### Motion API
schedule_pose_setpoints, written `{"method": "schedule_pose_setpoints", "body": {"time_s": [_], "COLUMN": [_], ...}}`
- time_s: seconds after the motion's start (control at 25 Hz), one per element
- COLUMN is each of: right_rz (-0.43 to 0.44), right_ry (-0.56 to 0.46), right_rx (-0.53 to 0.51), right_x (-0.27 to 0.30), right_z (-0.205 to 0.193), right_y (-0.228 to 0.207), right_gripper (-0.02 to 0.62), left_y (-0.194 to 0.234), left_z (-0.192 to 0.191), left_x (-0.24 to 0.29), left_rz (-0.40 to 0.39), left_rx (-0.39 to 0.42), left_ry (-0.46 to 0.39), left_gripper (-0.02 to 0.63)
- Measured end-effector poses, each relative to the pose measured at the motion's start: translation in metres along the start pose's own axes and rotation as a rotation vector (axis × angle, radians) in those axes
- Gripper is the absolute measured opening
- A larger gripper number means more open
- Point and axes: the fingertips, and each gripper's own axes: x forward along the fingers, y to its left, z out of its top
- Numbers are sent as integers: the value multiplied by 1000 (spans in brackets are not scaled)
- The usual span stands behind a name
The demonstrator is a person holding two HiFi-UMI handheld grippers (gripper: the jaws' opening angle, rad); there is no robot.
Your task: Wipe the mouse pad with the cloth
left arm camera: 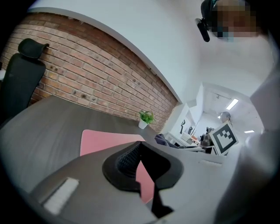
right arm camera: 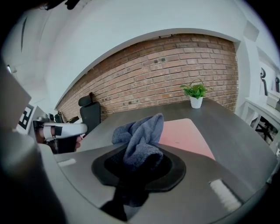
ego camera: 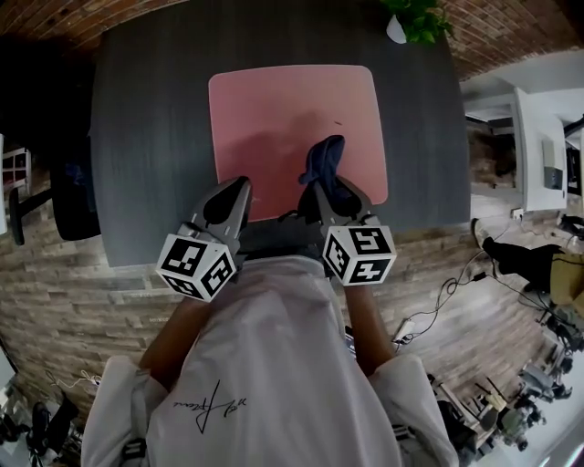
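Note:
A pink mouse pad (ego camera: 292,128) lies flat on the dark grey table (ego camera: 146,137). My right gripper (ego camera: 321,187) is shut on a blue-grey cloth (ego camera: 321,160), which bunches up over the pad's near right part. The same cloth (right arm camera: 142,138) sticks out between the jaws in the right gripper view, with the mouse pad (right arm camera: 186,138) behind it. Over the pad's near edge my left gripper (ego camera: 239,191) holds nothing, its jaws nearly together. The left gripper view shows the mouse pad (left arm camera: 105,141) past the jaws.
A small potted plant (ego camera: 415,20) in a white pot stands at the table's far right corner. A black office chair (ego camera: 68,196) is at the table's left side. Cables (ego camera: 447,292) and clutter lie on the floor to the right.

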Motion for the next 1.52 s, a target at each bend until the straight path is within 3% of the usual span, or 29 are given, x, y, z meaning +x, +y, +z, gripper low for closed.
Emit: {"method": "schedule_pose_setpoints", "body": {"time_s": [0.48,1.0,1.36,1.52], "right_rz": [-86,-17,-10,-12], "right_ry": [52,152,204,241], "right_rx": [-105,-121,-88,-91], "right_x": [48,111,146,161], "right_z": [32,46,48,45], "right_y": [-75,-129,-162,-175], "right_gripper": [109,101,97,97], "left_y": [12,19,24,16], "left_z": [-6,-8,-19,-26], "left_x": [32,79,104,118], "left_rz": [26,109,123,94], "left_rx": [-60,-85,-125,-130], "left_ry": [51,89,128,159], "left_gripper": [3,3,5,3]}}
